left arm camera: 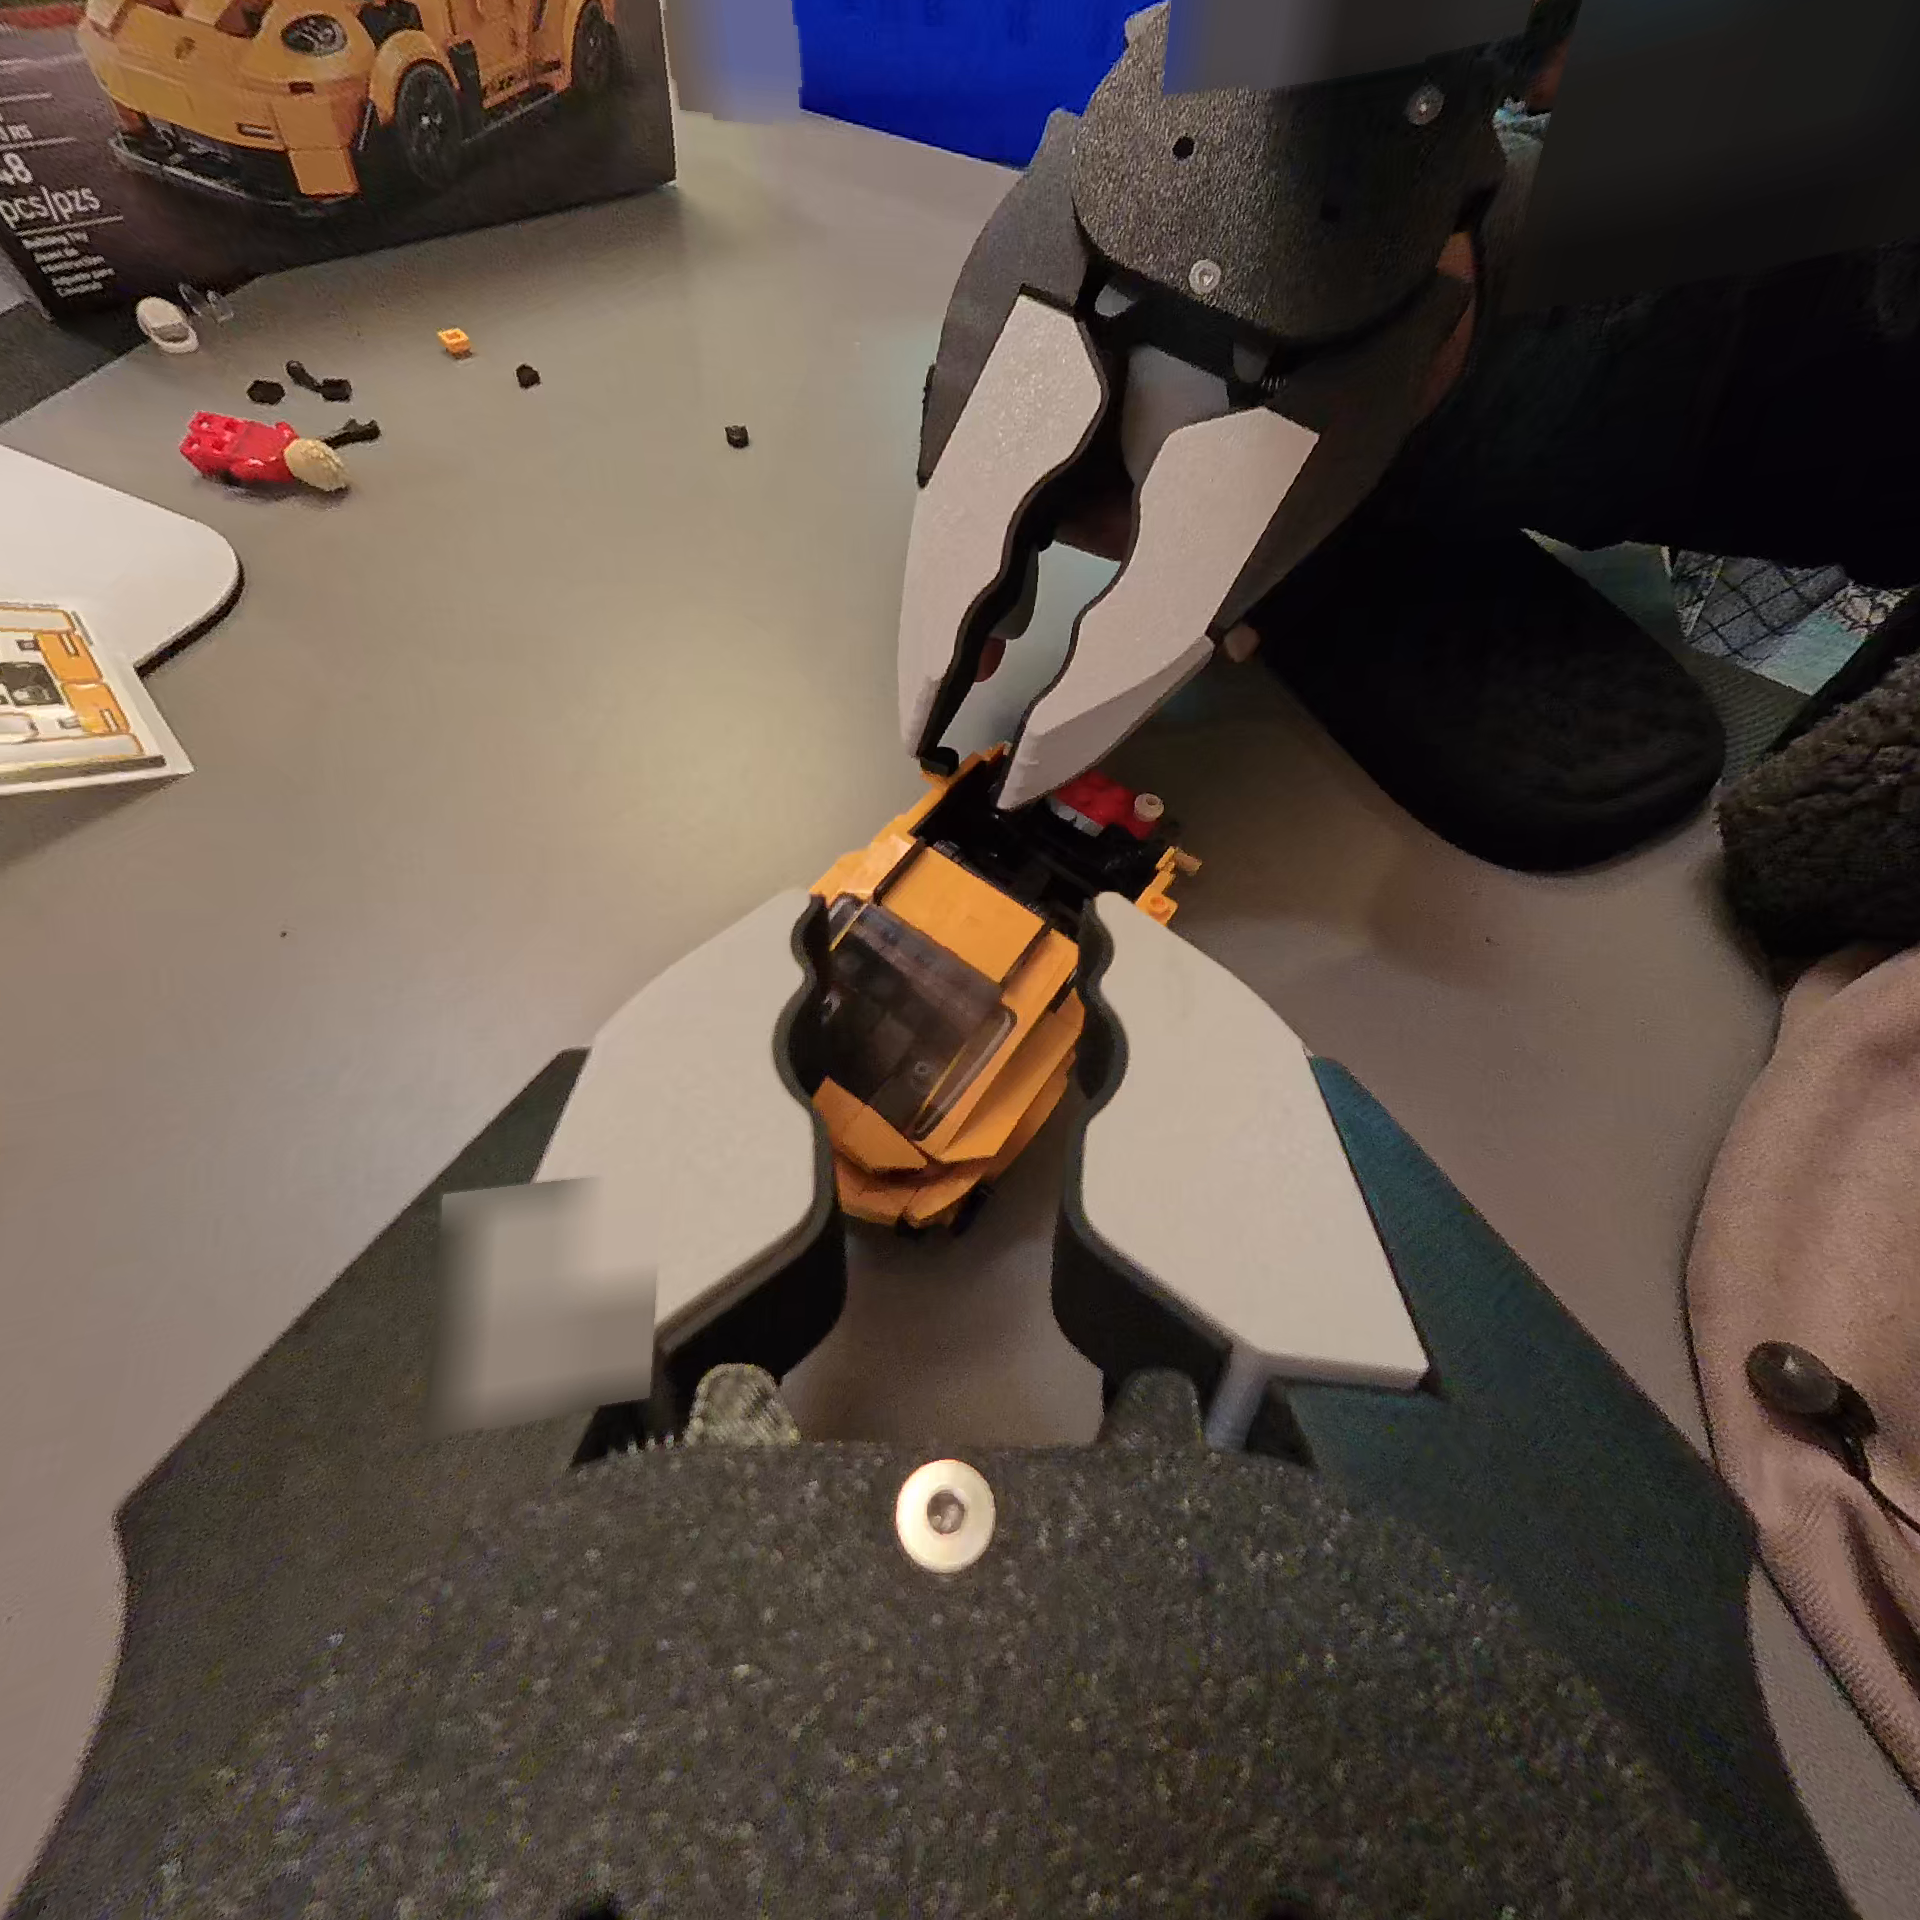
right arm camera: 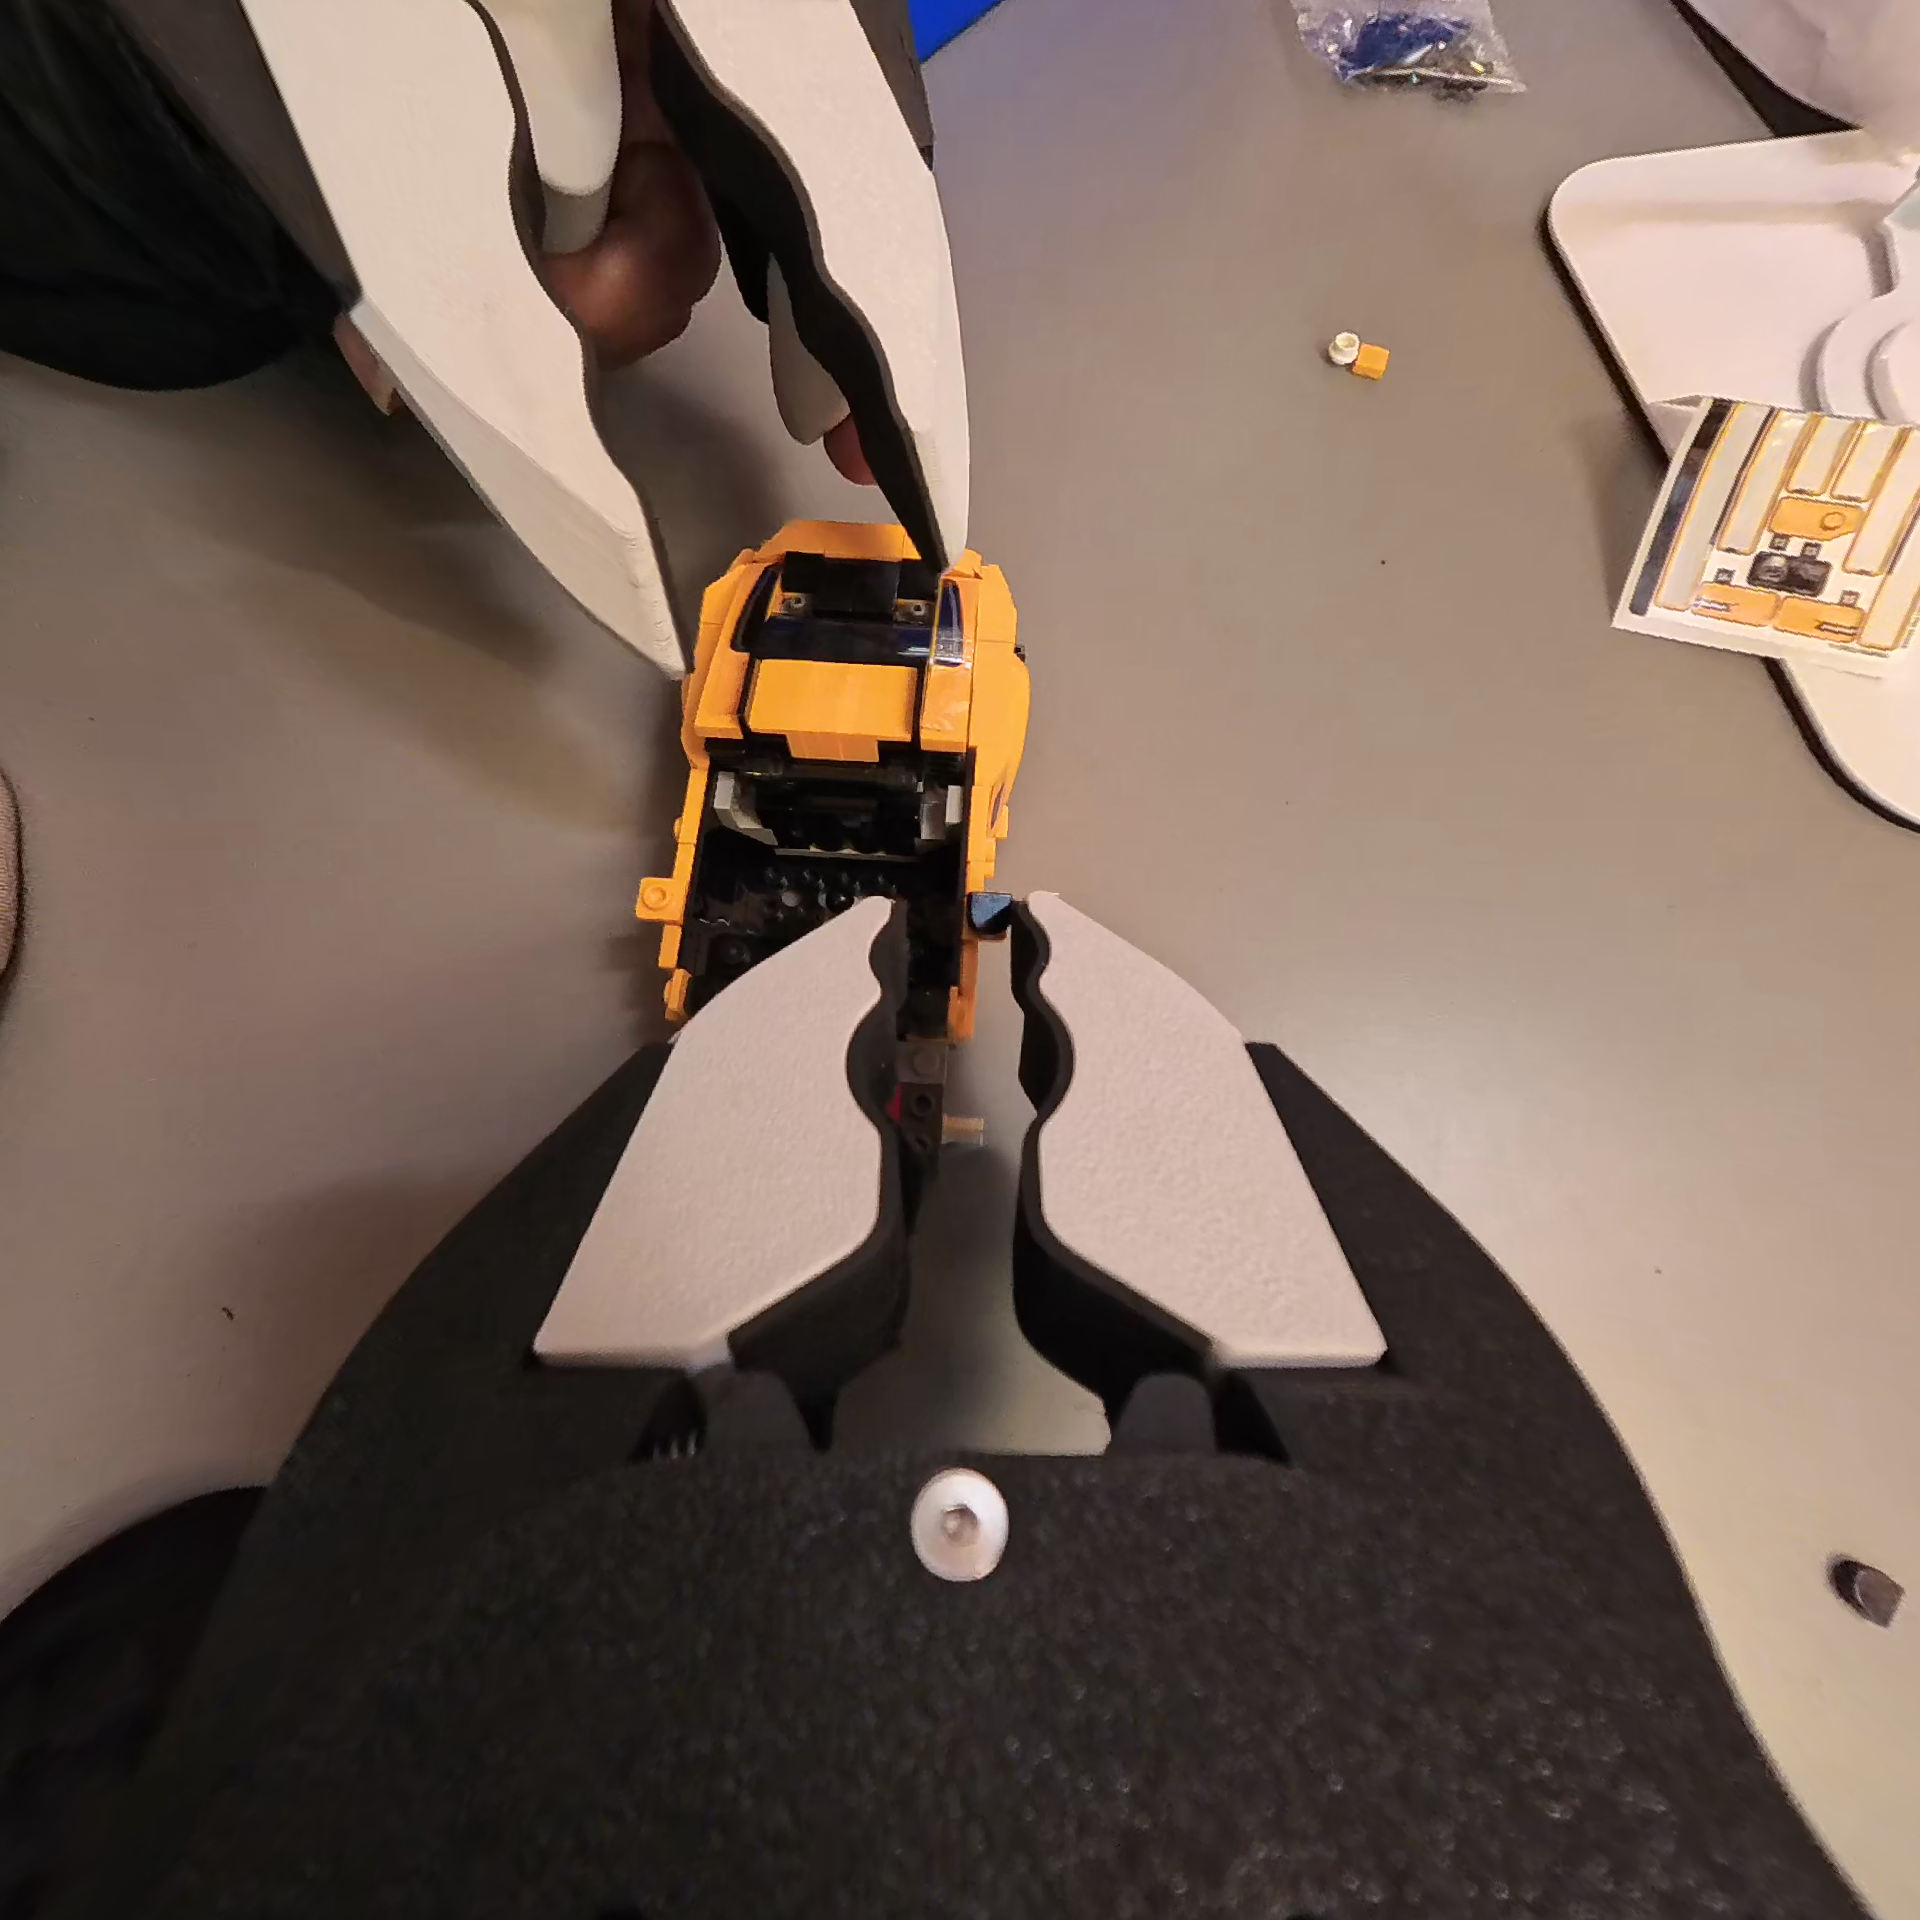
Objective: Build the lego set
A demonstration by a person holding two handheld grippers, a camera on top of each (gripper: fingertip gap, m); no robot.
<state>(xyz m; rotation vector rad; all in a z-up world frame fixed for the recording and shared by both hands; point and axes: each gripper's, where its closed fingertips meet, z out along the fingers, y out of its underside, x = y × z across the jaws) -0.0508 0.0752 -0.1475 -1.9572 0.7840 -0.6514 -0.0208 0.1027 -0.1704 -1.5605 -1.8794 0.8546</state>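
A yellow-orange brick car [left arm camera: 935, 1039] stands on the grey table [left arm camera: 520, 831]. My left gripper [left arm camera: 951, 935] is shut on its front half, pads pressed to both sides. The car's rear is open and shows black studs, with a red piece [left arm camera: 1101, 800] at its back end. My right gripper [right arm camera: 961, 904] is at the rear of the car [right arm camera: 842, 707], its jaws narrowly apart. One finger is inside the open rear, the other outside the side wall. A small black piece [right arm camera: 989, 914] sits on that wall, against the outer fingertip. From the left wrist view the right gripper [left arm camera: 975, 777] comes down from above.
The set's box [left arm camera: 312, 125] stands at the back left. Near it lie a red figure [left arm camera: 260, 447], small black pieces [left arm camera: 312, 379] and an orange stud [left arm camera: 454, 341]. A sticker sheet [right arm camera: 1787, 540] rests on a white board [right arm camera: 1714, 260]. A parts bag [right arm camera: 1403, 42] lies farther back. The gap from one gripper's tips to the other's is roughly 5 cm.
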